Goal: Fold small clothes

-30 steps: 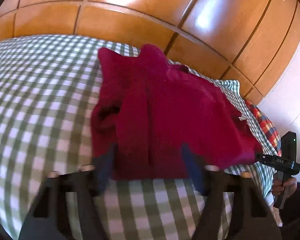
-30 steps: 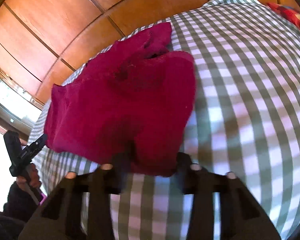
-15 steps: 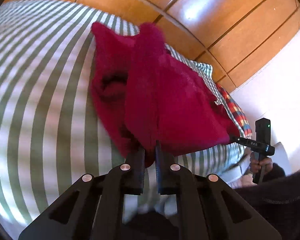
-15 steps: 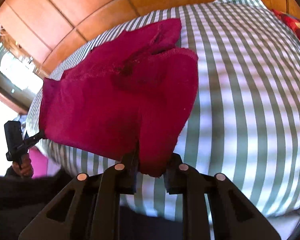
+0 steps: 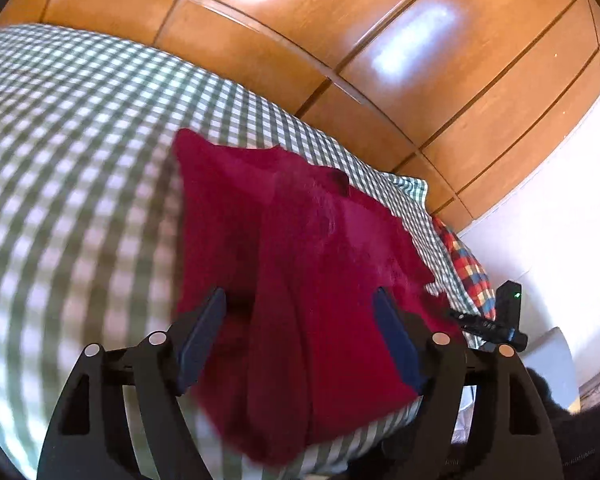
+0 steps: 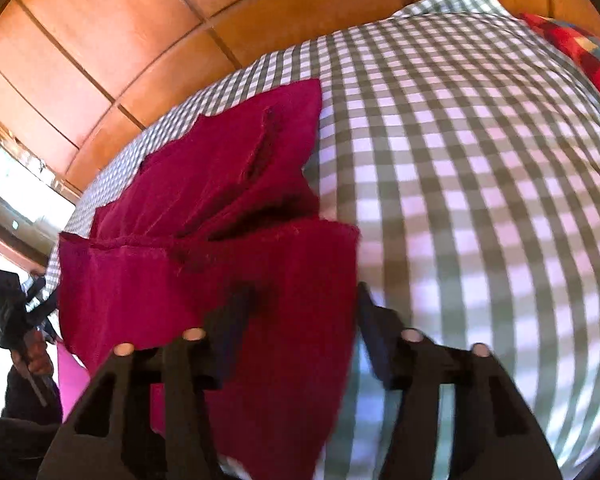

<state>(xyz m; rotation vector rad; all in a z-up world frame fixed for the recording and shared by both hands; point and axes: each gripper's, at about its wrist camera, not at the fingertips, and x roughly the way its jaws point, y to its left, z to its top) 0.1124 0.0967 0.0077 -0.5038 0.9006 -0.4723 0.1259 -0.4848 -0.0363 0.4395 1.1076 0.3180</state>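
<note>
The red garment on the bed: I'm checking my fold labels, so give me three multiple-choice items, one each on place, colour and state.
1. Where does the red garment lie?
A. on the checked bedspread
B. on the floor
C. on a chair

2. What colours is the bedspread's check?
A. blue and yellow
B. green and white
C. black and red

3. How do the left gripper jaws stand?
A. clamped on cloth
B. apart, opening
C. out of view

Answers: 1 A, checks surround the garment; 2 B, green and white squares show in both views; 3 B, both pads stand wide apart with the cloth loose between them.
</note>
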